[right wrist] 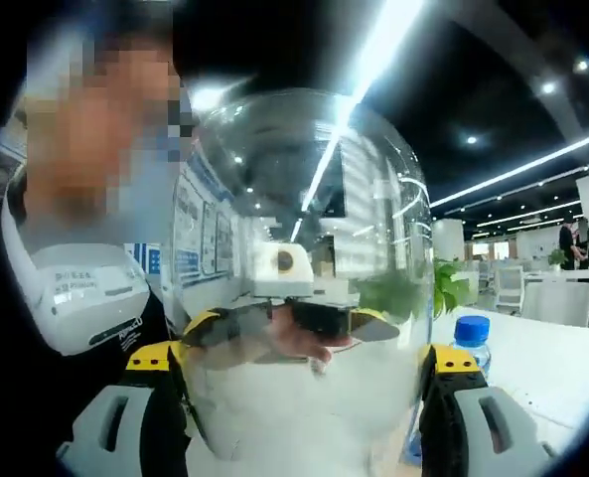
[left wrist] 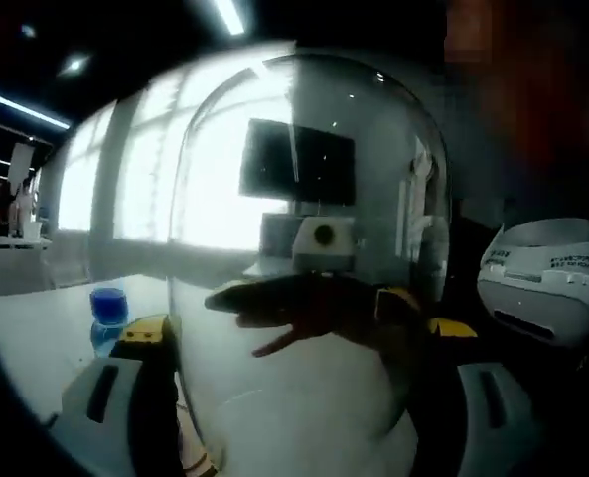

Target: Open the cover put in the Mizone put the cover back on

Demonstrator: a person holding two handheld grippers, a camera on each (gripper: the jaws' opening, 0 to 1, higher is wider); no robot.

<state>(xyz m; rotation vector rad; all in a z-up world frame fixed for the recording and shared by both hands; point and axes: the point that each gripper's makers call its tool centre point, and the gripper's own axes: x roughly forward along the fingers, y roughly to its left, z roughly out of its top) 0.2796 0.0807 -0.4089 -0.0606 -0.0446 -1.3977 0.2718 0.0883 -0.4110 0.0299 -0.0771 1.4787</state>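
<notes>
Cover, a clear dome, is lifted off the desk and held up between both grippers. Left gripper and right gripper each have jaws spread wide, pressing its sides. Mizone bottle stands on the desk near its edge, not yet placed; replacing the cover remains.

— What carries everything?
— A white table.
— What stands on it?
— A bottle with a blue cap (upright, out toward the table's far edge); its base is hidden behind a jaw.
</notes>
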